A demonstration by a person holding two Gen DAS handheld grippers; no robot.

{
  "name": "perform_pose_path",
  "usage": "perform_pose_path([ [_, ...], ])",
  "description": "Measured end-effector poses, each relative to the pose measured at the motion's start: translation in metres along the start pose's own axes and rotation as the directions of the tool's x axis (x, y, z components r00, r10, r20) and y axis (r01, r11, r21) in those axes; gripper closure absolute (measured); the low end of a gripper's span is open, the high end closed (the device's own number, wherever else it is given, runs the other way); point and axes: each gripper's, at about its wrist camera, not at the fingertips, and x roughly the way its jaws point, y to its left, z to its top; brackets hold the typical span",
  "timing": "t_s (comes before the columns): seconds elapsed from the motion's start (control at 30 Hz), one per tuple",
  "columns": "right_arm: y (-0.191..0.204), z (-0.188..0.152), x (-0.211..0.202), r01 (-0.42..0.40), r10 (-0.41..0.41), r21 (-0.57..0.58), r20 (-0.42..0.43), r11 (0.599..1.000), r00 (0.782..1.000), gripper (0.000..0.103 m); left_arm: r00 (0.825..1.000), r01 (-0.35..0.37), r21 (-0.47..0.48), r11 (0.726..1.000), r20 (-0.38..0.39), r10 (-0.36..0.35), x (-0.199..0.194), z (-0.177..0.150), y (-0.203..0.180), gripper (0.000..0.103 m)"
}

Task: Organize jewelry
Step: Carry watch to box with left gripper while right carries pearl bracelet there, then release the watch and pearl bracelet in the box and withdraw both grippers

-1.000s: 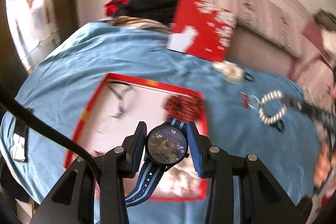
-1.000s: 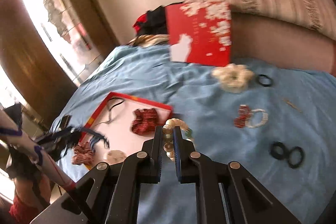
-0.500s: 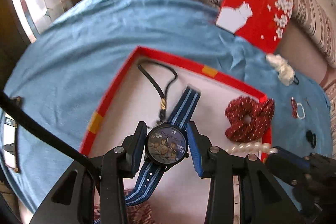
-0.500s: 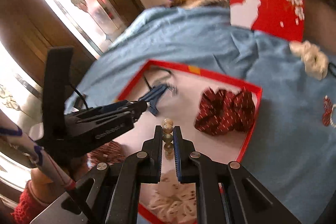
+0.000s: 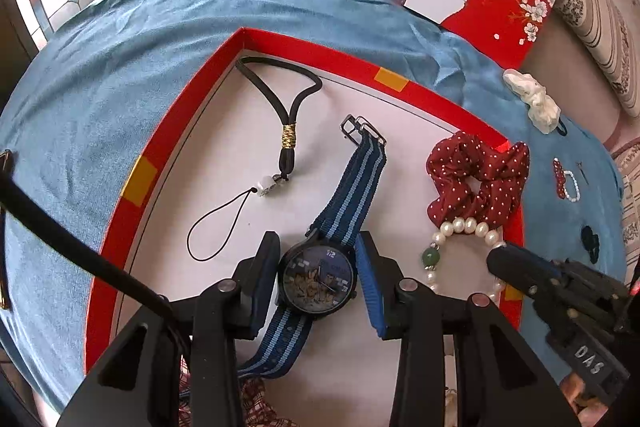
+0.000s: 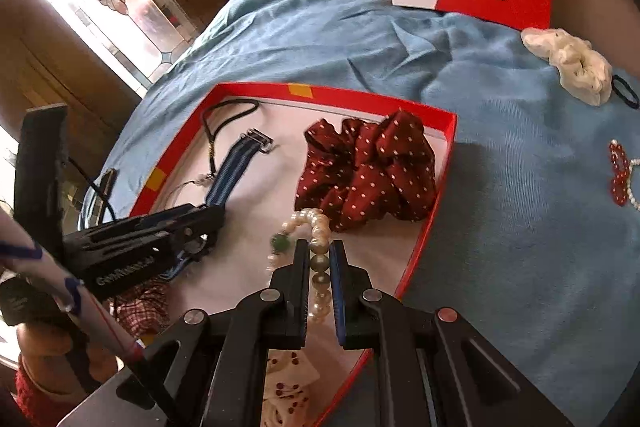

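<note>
Lowering two pieces into the red tray [image 5: 304, 57] at once. Left claw [image 5: 317, 277] clamped at a middling width on the case of the blue-strapped watch [image 5: 318, 279]; strap trailing ahead of the claw across the white tray floor, buckle end lying flat beyond the fingertips, other end running back under the claw. Right claw [image 6: 319, 261] pinched nearly closed on the pearl bracelet [image 6: 316, 251], a few pearls caught between the pads, the loop with its green bead draped just ahead and slightly left of the tips, seemingly resting on the tray floor. Just beyond that loop, touching or almost touching it, the red dotted scrunchie [image 6: 368, 175]. Ahead and left of the left claw, a black cord charm [image 5: 286, 131], apart from the watch strap.

Step in hand, by the look of it: setting down, release not yet made. Next move likely calls for spreading both claws gently so watch and bracelet settle flat, then lifting straight away without dragging strap or pearls. Worth watching: pearls snagging on a pad, or the bracelet sliding under the scrunchie.

Well to the right of the right claw, outside the tray on the blue bedcover [image 6: 520, 187]: a white scrunchie [image 6: 568, 63], small bead bracelets [image 6: 622, 175], awaiting sorting.
</note>
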Motion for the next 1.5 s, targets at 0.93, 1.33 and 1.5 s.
perform_pose_path([
  [0.93,-0.057,-0.085,-0.138,0.271,-0.258,-0.073,0.154,0.96,0.954,0.048,0.963,-0.094,0.083,0.992,0.262,0.069,-0.141,-0.096,-0.078,0.049],
  [1.33,-0.142,-0.156,-0.211,0.402,-0.404,0.051,0.177,0.914,0.897,0.043,0.967,-0.13,0.287,0.949,0.248,0.057,-0.144,-0.151,-0.176,0.049],
  [1.5,-0.182,-0.171,-0.223,0.401,-0.421,0.143,0.161,0.905,0.893,0.043,0.972,-0.137,0.327,0.935,0.228,0.063,-0.136,-0.157,-0.197,0.048],
])
